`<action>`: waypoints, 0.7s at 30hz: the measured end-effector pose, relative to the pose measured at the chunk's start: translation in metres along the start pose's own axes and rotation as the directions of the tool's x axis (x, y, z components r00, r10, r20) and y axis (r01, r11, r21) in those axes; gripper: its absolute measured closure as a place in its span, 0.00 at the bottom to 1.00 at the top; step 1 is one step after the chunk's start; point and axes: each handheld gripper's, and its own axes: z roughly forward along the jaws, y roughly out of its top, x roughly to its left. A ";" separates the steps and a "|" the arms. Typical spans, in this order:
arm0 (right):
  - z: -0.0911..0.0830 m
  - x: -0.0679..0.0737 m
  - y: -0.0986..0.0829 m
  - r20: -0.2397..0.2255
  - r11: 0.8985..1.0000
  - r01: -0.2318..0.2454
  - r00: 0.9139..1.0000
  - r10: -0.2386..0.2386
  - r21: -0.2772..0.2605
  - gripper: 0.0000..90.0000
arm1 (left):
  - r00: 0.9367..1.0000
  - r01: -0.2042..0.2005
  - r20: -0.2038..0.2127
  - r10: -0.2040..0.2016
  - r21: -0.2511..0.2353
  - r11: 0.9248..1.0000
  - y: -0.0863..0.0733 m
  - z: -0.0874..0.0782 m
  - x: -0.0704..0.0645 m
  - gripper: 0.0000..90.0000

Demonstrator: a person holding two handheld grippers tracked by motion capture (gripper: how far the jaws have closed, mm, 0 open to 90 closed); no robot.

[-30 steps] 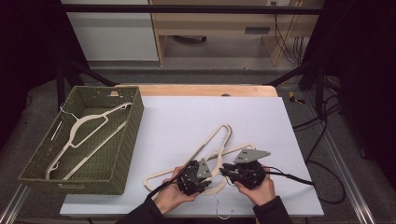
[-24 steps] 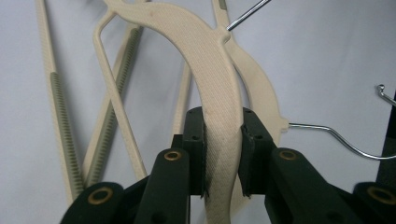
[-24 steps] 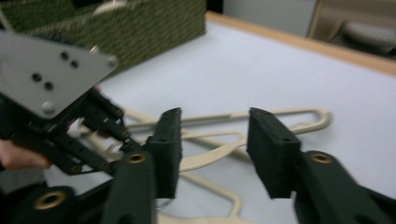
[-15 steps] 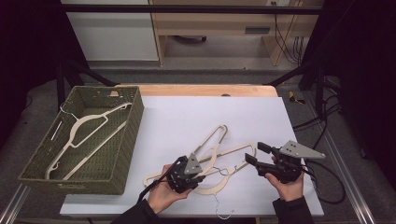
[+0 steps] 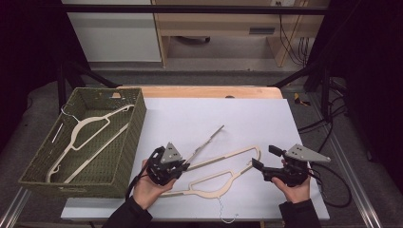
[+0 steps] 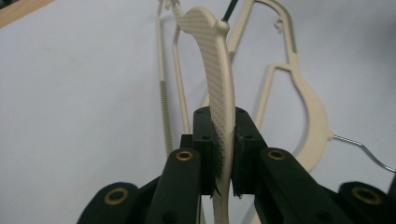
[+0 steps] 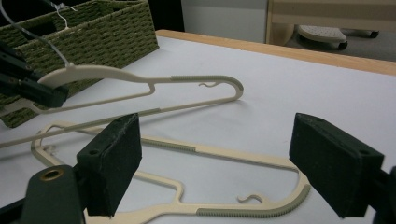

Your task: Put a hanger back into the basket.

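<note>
right gripper [image 7: 215, 168] jaws wide apart, cream hanger [image 7: 196, 205] flat between them, woven basket [image 7: 93, 28] behind

right gripper [image 5: 264, 157] moved right, opened | left gripper [image 5: 177, 167] lifted hanger [image 5: 216, 158]

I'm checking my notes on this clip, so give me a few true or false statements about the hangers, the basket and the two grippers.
1. The left gripper is shut on a hanger. True.
2. The right gripper grips a hanger. False: it is open, holding nothing.
3. A hanger lies inside the basket. True: the basket hanger rests in it.
4. The basket sits at the table's right side. False: it is at the left.
5. A second hanger lies on the table. True.
</note>
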 end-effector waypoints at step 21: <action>-0.001 0.000 -0.001 -0.023 1.000 0.010 1.000 -0.010 0.014 0.08 | 0.997 0.070 -0.015 -0.072 -0.135 0.988 -0.001 -0.042 0.029 0.96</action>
